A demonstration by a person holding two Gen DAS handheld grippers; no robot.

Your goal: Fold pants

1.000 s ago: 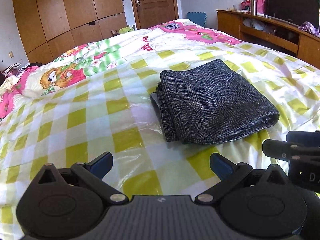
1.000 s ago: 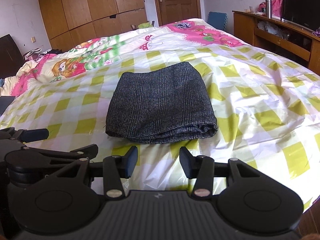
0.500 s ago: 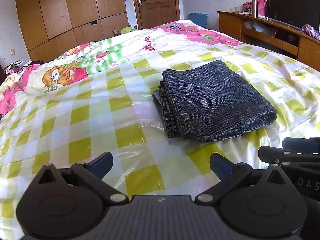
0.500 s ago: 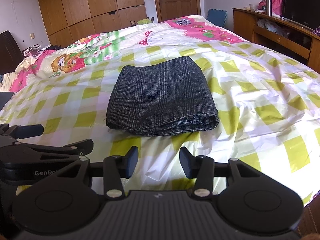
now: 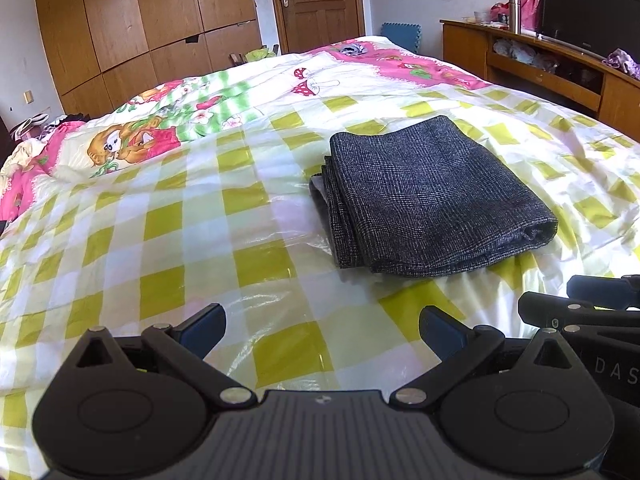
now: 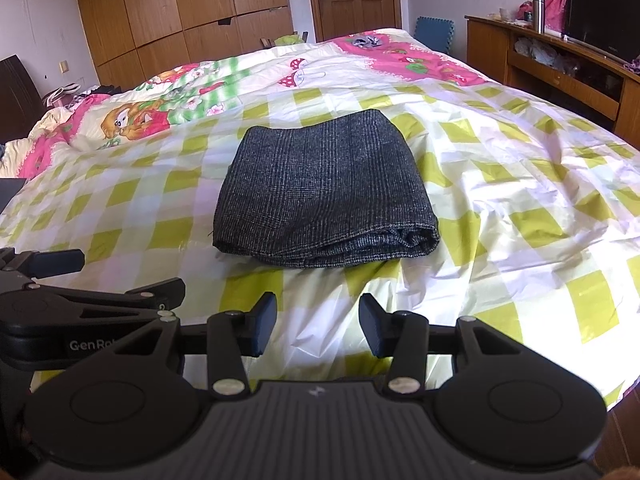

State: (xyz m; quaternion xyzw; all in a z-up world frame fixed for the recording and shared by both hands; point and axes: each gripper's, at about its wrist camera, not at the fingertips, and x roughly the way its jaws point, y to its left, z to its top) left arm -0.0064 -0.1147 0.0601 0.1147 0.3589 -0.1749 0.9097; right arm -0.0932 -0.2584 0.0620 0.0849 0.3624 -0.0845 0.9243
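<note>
Left tool, left wrist view: jaws stand wide and empty, above the checked plastic sheet that covers the bed. Folded pants lie ahead and to the tool's right, flat on the sheet and clear of both tools. Stacked layer edges show along the bundle's left side; a rounded fold faces the tool. Part of the right tool enters at the lower right.

Right tool, right wrist view: jaws stand narrower than the left tool's, partly open, with nothing between the pads. Pants lie straight ahead, a little beyond the fingertips, the thick rolled fold nearest. The left tool shows at the lower left.

Handling, as a judgement: the woven cloth looks soft, limp and fairly light, with a coarse face that pads should hold well; the glossy sheet beneath is probably slippery, so the bundle may slide when pushed. Layers could spring open if lifted by one corner. A firm hold would take the whole thickness at the near fold, one tool toward each end.
</note>
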